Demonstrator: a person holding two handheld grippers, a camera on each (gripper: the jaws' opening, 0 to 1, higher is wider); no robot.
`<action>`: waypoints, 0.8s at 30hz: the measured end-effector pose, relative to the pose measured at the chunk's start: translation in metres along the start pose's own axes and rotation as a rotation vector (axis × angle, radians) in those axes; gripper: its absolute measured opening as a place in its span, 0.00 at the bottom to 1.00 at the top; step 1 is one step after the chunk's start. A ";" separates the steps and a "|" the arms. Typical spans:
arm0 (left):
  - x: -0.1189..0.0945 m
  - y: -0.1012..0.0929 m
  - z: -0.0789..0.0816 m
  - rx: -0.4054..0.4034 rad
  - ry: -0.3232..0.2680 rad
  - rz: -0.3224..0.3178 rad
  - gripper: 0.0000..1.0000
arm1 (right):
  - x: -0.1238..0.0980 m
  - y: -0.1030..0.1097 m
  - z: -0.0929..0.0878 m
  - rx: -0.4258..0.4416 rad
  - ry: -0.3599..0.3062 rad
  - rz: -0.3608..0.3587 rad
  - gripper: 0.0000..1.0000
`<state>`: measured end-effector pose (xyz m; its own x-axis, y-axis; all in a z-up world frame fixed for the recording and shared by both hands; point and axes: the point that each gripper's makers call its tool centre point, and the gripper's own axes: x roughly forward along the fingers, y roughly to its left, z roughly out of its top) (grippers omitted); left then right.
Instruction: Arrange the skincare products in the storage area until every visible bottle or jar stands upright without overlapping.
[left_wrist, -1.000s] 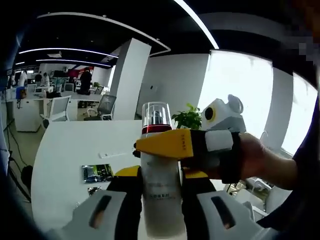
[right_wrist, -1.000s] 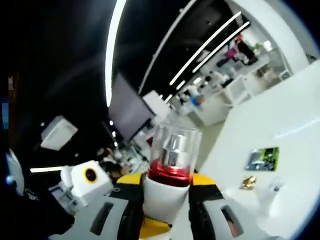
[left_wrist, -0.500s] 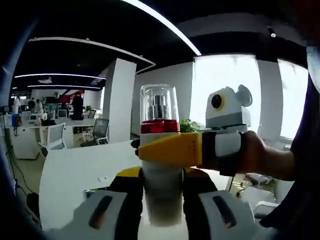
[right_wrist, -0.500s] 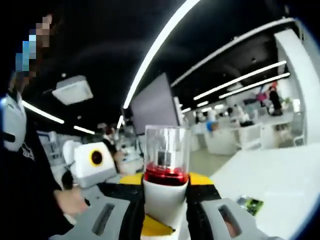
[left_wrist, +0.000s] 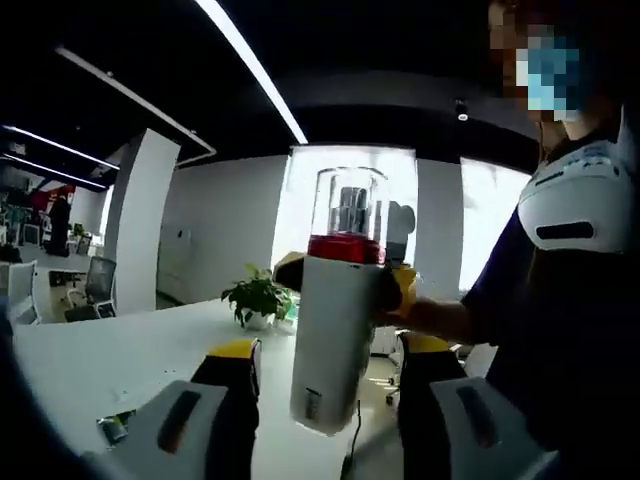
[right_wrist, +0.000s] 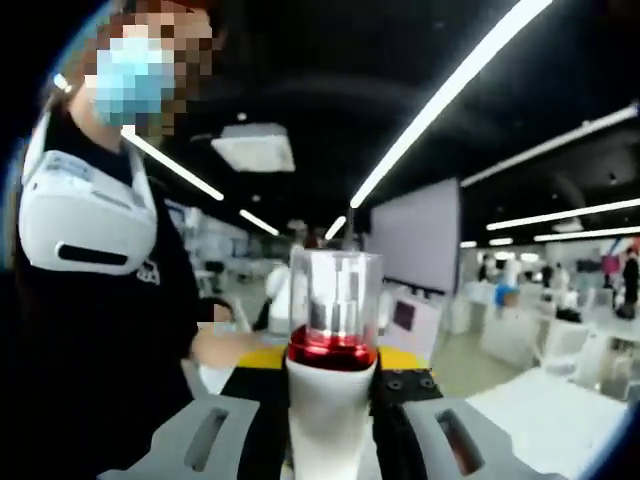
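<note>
The bottle (left_wrist: 338, 330) is up in the air, well above the white surface (left_wrist: 110, 355), a white body with a red collar and a clear cap. The right gripper (right_wrist: 322, 410) has it: in the right gripper view its 2 fingers (right_wrist: 262, 400) press against the body just under the collar, closed on it from both sides, and the bottle stands straight up between them. In the left gripper view that same grip shows as a yellow finger wrapped behind the bottle near the collar.

The left gripper (left_wrist: 325, 400) is spread wide. Its fingers (left_wrist: 232, 385) stand apart from the bottle on either side and hold nothing, with the bottle's base hanging between them and leaning a little in that view.

Holding it by the neck likely leaves the base free, so it can be set down upright in the storage area, which is not seen from here.

Around it: a potted plant (left_wrist: 257, 298) farther back on the surface, a small flat item (left_wrist: 112, 428) near the left edge, an office chair (left_wrist: 97, 285) beyond, and the person's dark torso (left_wrist: 560, 330) close on the right. Nothing lies directly beneath the bottle that I can make out.
</note>
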<state>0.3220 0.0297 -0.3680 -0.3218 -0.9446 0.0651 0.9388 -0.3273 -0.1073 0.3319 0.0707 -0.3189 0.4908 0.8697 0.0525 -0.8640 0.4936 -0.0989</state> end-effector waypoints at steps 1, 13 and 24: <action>0.002 -0.005 -0.001 -0.001 0.009 -0.019 0.52 | 0.000 0.004 0.004 0.007 -0.015 0.017 0.25; 0.019 -0.020 -0.001 0.088 0.005 -0.006 0.35 | -0.006 0.023 0.009 -0.014 -0.048 0.104 0.25; 0.017 -0.013 0.003 0.152 0.018 0.093 0.34 | -0.007 0.016 0.009 -0.062 0.009 -0.021 0.27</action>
<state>0.3047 0.0178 -0.3625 -0.2336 -0.9713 0.0442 0.9719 -0.2320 0.0389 0.3134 0.0725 -0.3122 0.5101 0.8589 0.0462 -0.8450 0.5104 -0.1594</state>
